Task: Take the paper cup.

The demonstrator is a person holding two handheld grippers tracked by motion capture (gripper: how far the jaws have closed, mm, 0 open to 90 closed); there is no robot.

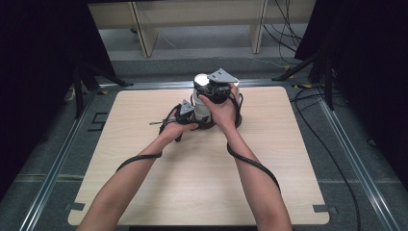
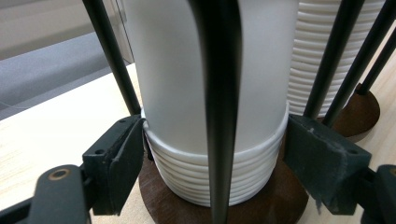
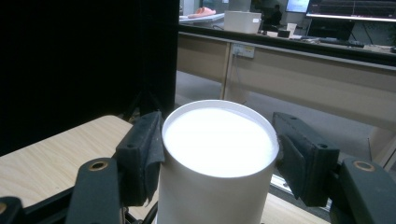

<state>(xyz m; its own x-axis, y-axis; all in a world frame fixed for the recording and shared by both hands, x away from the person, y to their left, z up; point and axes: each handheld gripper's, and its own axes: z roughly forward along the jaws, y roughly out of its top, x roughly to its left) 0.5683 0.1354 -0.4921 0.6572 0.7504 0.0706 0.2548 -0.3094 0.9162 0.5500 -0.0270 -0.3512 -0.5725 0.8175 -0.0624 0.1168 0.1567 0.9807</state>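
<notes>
Stack of inverted white paper cups [image 2: 205,140] stands on a round wooden base [image 2: 224,205] mid-table, caged by black rods [image 2: 219,93]. Left gripper [image 1: 185,111] clamps the lower rims, likely pinning the stack down. Right gripper [image 1: 217,89] pinches the top cup [image 3: 217,154] near its upturned bottom, probably to lift it free. Second ribbed stack [image 2: 310,56] just beside; rods crowd the lift path

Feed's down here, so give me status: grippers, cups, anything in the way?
Right gripper shut on top cup. Left gripper clamps stack low. Holder rods close around.
</notes>
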